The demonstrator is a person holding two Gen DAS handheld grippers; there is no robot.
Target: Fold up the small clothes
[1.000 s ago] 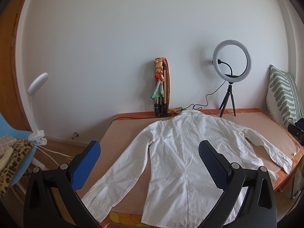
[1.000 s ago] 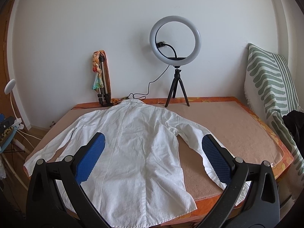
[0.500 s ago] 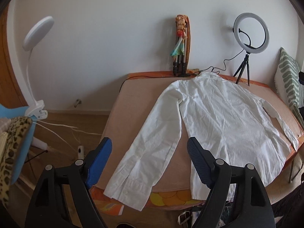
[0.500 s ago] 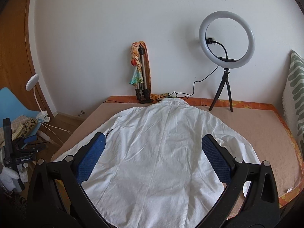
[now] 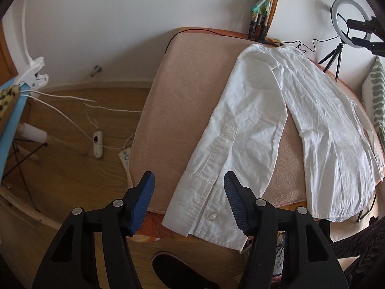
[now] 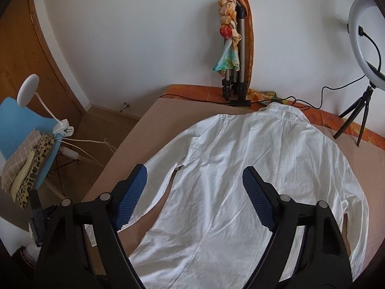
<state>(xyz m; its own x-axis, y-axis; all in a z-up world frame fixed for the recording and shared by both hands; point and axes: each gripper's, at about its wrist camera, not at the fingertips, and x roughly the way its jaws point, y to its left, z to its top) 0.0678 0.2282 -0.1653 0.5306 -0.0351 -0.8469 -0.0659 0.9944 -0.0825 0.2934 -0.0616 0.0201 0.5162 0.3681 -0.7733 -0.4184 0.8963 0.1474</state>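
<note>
Since the earlier frames both cameras had tipped downward and swung toward the shirt's left side, so that the wall filled less of each view and the cloth more. In the left wrist view there was one white shirt (image 5: 312,125), lying back-up and spread flat on the tan-covered table (image 5: 173,101), with one long sleeve (image 5: 231,159) running down to the near edge, its buttoned cuff (image 5: 204,214) overhanging that edge. The left hand-held gripper (image 5: 190,200) hung above the cuff with its jaws closing; the cuff showed between the two blue pads, but they were not pressing it, so it was released and held nothing. One ring light (image 5: 346,12) stood on a small tripod at the far corner, and one clip lamp (image 5: 33,69) was at the left. In the right wrist view the same single shirt (image 6: 252,168) filled the middle, collar toward the wall. The right hand-held gripper (image 6: 195,197) hovered over the shirt's back, jaws closing yet wide apart, gripping nothing. One folded tripod (image 6: 237,55) draped with a scarf stood by the wall, and one blue chair (image 6: 16,122) carried a pile of folded cloths.
</note>
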